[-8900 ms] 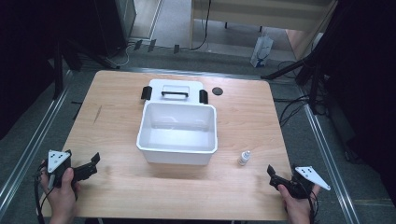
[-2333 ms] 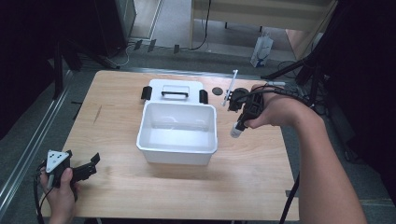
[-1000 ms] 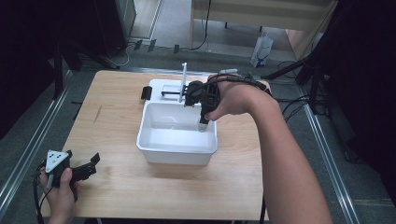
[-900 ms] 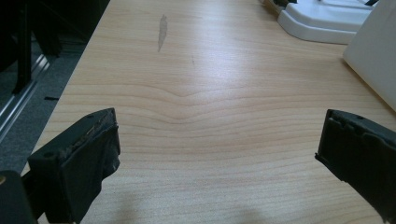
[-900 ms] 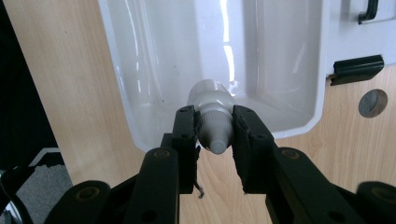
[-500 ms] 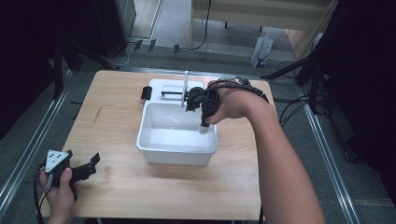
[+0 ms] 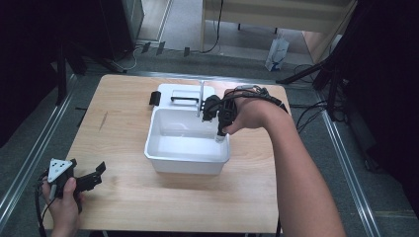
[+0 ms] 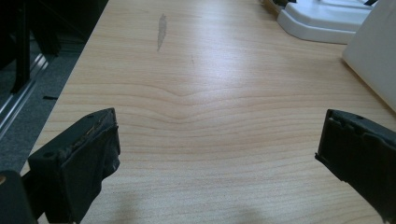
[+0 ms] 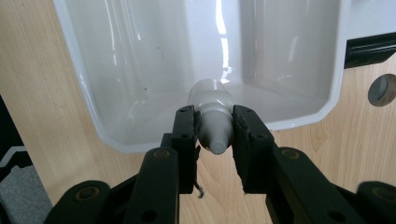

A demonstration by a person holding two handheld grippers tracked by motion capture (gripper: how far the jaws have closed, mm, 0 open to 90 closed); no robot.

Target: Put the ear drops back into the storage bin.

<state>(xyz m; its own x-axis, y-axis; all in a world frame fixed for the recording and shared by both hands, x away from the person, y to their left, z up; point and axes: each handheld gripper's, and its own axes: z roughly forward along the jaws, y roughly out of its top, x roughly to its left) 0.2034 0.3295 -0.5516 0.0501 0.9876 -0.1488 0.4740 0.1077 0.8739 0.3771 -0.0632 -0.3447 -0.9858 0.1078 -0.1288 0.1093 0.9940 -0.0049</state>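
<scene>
**Right gripper brings bottle over bin**

Right gripper [image 9: 214, 133] is clamped on the bottle [image 9: 213, 112] by its cap end. Since a few seconds back it has lifted the bottle off the table's right side and carried it over the bin's [image 7: 163, 157] right rim, body hanging inside; likely a drop-in next. Left gripper [image 7: 91, 174] rests unmoved at the table's [image 7: 123, 197] near-left corner, jaws wide apart, empty. Lid [image 7: 168, 92] lies behind the bin.

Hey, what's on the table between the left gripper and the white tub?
Nothing: bare wood lies between the open left gripper and the white tub, as the high view shows; the left gripper view shows the same bare tabletop.
</scene>
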